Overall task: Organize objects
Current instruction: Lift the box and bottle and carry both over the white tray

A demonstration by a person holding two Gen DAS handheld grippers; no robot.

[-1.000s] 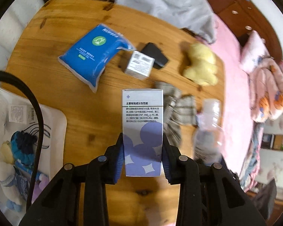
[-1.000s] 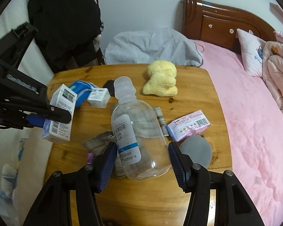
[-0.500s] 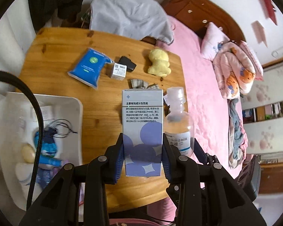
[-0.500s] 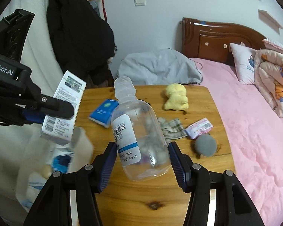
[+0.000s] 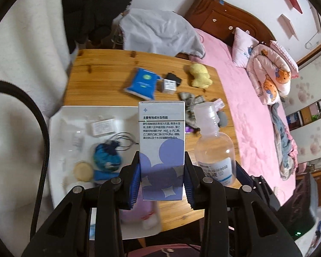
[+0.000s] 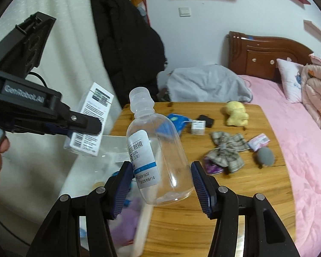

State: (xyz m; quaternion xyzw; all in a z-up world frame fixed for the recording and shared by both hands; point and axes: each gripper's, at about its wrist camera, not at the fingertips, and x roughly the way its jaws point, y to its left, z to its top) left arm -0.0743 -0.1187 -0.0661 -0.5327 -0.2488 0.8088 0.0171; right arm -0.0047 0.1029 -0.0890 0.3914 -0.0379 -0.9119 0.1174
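Both wrist views look down from above the wooden table (image 5: 100, 81); both share its clutter and the bed (image 6: 299, 150).

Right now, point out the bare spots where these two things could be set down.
Bare wood: the table's far left corner beyond the blue tissue pack, and the near edge below the plaid cloth. The white bin has room along its far side. It is crowded around the yellow plush.

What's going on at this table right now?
A person is tidying a cluttered wooden table with two handheld grippers. The left gripper clamps a purple and white box, the right gripper a clear bottle, both lifted near the white bin at the table's edge. A tissue pack, yellow plush and checked cloth remain on the table.
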